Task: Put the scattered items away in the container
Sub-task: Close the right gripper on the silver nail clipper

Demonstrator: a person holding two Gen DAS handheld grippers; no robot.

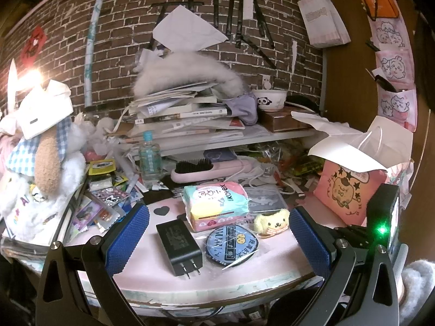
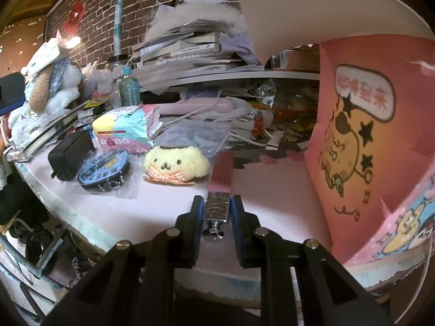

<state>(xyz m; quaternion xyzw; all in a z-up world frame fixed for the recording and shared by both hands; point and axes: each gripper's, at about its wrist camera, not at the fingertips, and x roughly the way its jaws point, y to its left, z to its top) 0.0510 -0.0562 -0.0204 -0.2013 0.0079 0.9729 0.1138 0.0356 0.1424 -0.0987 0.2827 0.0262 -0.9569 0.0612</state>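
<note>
A black charger point(image 1: 179, 244), a round blue badge in a plastic sleeve point(image 1: 231, 244), a yellow plush dog point(image 1: 272, 221) and a pastel tissue pack point(image 1: 216, 203) lie on the pink table point(image 1: 217, 279). My left gripper point(image 1: 217, 213) hangs open over them with nothing between its blue pads point(image 1: 127, 239). The pink cartoon paper bag point(image 1: 348, 190) stands at the right, mouth open. In the right wrist view my right gripper point(image 2: 217, 202) is shut on a small pink item with a metal end point(image 2: 220, 182), just above the table left of the bag point(image 2: 367, 135). The plush point(image 2: 176, 163) lies ahead to its left.
A heap of books and papers point(image 1: 185, 108) fills a shelf behind. A plush rabbit point(image 1: 46, 163), a water bottle point(image 1: 149, 157), a pink hairbrush point(image 1: 206, 169) and snack packets point(image 1: 108, 190) crowd the back and left. A black device with a green light point(image 1: 382, 225) sits at the right.
</note>
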